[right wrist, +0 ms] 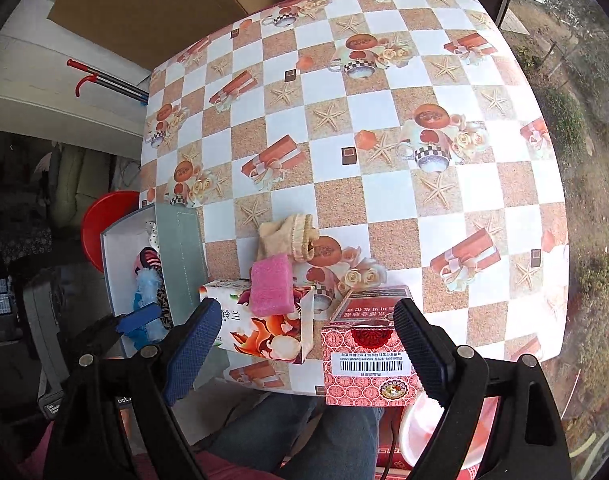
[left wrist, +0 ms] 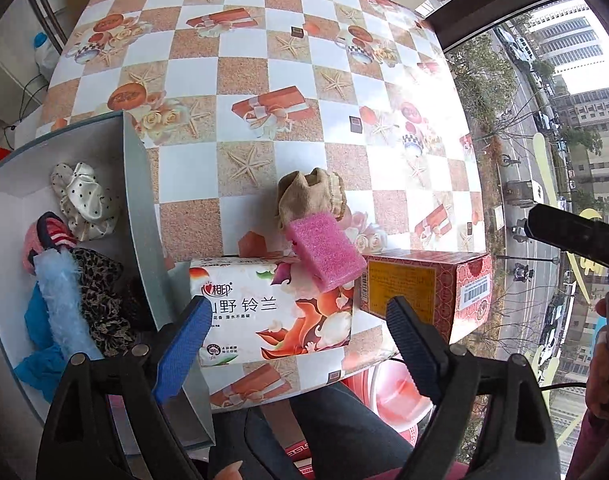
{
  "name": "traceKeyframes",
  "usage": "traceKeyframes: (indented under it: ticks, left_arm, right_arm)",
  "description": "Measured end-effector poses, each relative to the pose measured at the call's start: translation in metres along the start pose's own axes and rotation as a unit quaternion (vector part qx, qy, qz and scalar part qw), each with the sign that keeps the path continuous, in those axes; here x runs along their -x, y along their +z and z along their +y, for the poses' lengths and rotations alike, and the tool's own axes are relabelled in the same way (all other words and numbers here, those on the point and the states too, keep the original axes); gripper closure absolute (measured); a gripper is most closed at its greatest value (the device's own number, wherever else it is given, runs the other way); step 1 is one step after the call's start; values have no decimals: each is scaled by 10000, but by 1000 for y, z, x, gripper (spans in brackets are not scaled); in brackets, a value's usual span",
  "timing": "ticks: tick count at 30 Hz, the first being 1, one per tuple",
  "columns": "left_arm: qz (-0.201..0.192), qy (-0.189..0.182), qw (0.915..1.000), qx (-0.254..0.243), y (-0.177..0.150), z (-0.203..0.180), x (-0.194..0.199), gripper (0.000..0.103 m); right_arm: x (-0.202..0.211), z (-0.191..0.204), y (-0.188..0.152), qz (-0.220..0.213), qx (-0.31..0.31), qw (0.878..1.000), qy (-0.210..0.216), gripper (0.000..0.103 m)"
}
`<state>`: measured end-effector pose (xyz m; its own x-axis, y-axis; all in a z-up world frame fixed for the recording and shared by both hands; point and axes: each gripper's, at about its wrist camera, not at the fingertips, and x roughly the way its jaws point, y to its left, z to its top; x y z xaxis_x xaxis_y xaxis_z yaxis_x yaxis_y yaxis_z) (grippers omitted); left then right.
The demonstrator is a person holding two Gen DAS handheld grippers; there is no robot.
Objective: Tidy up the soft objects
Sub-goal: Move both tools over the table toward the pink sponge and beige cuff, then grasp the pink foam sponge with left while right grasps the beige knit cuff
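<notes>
A pink sponge [left wrist: 324, 256] [right wrist: 270, 284] lies tilted across the top of a flowered tissue pack [left wrist: 272, 312] [right wrist: 264, 332], with a crumpled beige sock [left wrist: 308, 196] [right wrist: 288, 236] just behind it. At the left, an open grey box [left wrist: 140, 200] [right wrist: 180, 240] holds a polka-dot scrunchie [left wrist: 84, 200], a pink striped sock [left wrist: 44, 240], a pale blue fluffy piece [left wrist: 64, 304] and leopard fabric [left wrist: 100, 296]. My left gripper [left wrist: 298, 344] hangs open above the tissue pack, with nothing between its pads. Over the table's near edge my right gripper [right wrist: 308, 352] is open and holds nothing.
A red patterned carton [left wrist: 424, 284] [right wrist: 368, 360] stands right of the tissue pack at the near edge of the checkered table [left wrist: 264, 80] [right wrist: 384, 160]. A person's legs [right wrist: 304, 432] and a pink basin [left wrist: 396, 392] are below. A red stool [right wrist: 104, 224] stands left; a window lies right.
</notes>
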<state>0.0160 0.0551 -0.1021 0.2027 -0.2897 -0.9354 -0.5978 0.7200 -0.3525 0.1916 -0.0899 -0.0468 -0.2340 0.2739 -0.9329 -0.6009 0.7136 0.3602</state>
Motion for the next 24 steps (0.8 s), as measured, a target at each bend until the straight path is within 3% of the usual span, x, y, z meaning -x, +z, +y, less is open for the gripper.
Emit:
traceKeyframes:
  ticks: [8, 15, 19, 22, 24]
  left_arm:
    - [983, 675, 9929, -29, 49, -39, -83, 12]
    - [1668, 1018, 9804, 245, 57, -38, -122, 13]
    - [1746, 1284, 9760, 228, 55, -37, -129, 23]
    - [1755, 1164, 9771, 298, 55, -34, -129, 33]
    - [1727, 1070, 9784, 385, 56, -30, -127, 45]
  right_arm:
    - [-21, -52, 7, 321, -182, 9992, 178, 14]
    - [-35, -71, 27, 529, -155, 9979, 349, 14]
    - [-43, -67, 42, 659, 9, 9970, 395, 14]
    - [-53, -59, 56, 780, 155, 9961, 390, 14]
    - [-60, -53, 65, 843, 214, 9954, 400, 14]
